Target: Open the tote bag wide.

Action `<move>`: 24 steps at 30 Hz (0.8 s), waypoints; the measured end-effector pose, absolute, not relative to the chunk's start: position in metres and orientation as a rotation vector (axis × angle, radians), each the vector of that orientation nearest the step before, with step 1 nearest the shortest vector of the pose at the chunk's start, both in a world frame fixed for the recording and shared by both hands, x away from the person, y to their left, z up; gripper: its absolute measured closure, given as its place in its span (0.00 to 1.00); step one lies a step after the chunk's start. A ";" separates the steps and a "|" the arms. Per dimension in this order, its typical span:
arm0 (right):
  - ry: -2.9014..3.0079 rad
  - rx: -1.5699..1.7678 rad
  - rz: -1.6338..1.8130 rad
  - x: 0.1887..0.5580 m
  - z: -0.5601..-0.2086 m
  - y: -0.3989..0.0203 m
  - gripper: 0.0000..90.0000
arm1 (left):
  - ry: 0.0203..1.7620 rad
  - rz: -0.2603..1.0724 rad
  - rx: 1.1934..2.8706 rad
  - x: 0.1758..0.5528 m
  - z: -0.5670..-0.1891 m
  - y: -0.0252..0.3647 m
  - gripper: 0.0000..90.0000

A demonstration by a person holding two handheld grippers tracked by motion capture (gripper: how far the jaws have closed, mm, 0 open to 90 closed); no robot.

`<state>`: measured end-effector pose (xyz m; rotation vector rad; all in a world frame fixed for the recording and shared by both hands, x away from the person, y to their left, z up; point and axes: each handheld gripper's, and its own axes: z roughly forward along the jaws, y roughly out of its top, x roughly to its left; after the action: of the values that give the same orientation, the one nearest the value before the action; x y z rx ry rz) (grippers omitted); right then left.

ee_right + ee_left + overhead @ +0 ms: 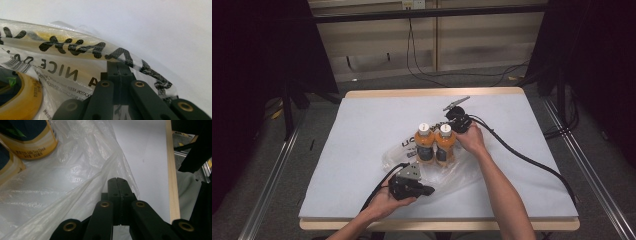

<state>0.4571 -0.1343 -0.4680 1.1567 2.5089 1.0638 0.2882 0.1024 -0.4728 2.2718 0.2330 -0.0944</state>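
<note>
A clear plastic bag (432, 167) is spread flat near the middle of the tabletop (362, 130), a little toward the near edge. 2 bottles (435, 143) with orange contents and white caps are seen standing upright on the bag, side by side and touching. Whether they stand inside the bag or only on top of its film cannot be told.

The left gripper (424, 190) is held at the near edge of the bag. In the left gripper view its fingers (113, 191) are pressed together, and a fold of the bag (75, 195) is drawn up to the fingertips, so the film is pinched there. The bases of the 2 bottles (30, 142) are seen in the upper left of that view, well apart from the fingers.

The right gripper (455, 126) is held at the far side of the bag, just beside the right bottle. In the right gripper view its fingers (113, 75) are also pressed together on the printed edge of the bag (62, 62), where black letters are stretched across the film. A bottle (22, 100) is seen through the film at the lower left of that view.
</note>
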 end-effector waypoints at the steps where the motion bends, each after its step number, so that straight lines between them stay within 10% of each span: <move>1: 2.508 1.151 1.076 0.457 -0.468 -0.135 1.00 | 0.242 -0.099 2.263 0.289 -0.474 0.102 1.00; 24: 2.446 1.082 1.194 0.429 -0.442 -0.160 1.00 | 0.334 -0.029 2.102 0.300 -0.450 0.126 0.85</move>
<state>0.4290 -0.1596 -0.4421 1.0815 2.4461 1.1942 0.3003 0.1262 -0.4503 2.1022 0.3335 -0.0291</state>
